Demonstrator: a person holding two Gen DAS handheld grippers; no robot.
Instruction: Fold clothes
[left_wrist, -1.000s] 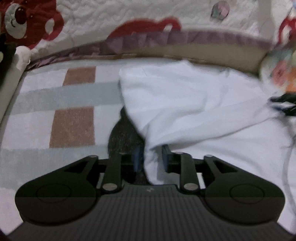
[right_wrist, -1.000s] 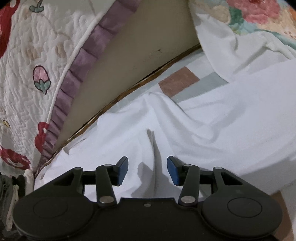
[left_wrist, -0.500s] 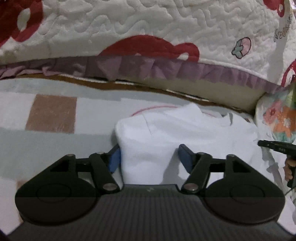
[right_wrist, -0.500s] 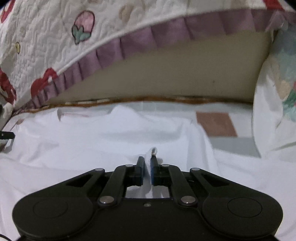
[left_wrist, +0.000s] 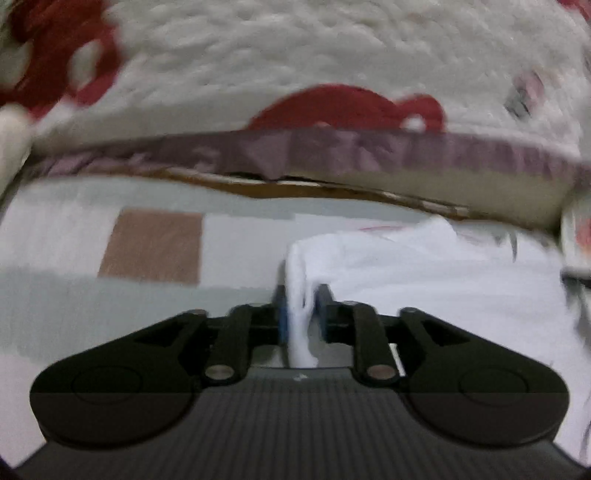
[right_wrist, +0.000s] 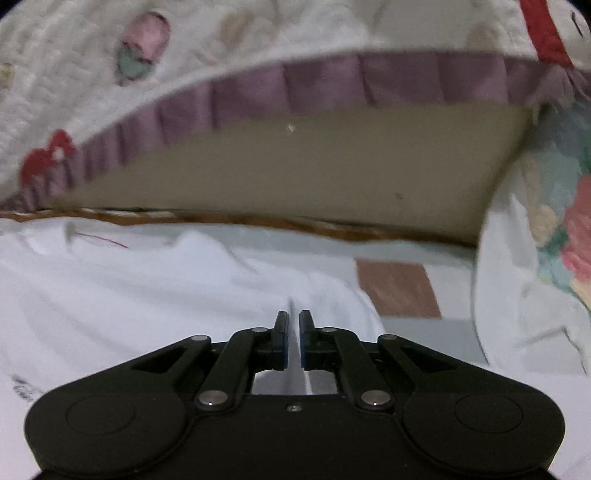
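A white garment (left_wrist: 424, 273) lies on a pale checked rug (left_wrist: 110, 295) and spreads to the right in the left wrist view. My left gripper (left_wrist: 301, 295) is shut on a bunched edge of the garment at its left side. In the right wrist view the same white garment (right_wrist: 147, 288) spreads to the left. My right gripper (right_wrist: 293, 321) is shut on a thin fold of it near its right edge. Both views are motion-blurred.
A bed side (right_wrist: 295, 173) with a quilted white cover and purple frill (left_wrist: 332, 151) stands just beyond the garment. A brown rug square (left_wrist: 151, 245) lies to the left. A floral white cloth (right_wrist: 546, 258) hangs at the right.
My left gripper was open around the garment's edge half a second ago and has shut on it. My right gripper stays shut on its fold. Both views have shifted slightly.
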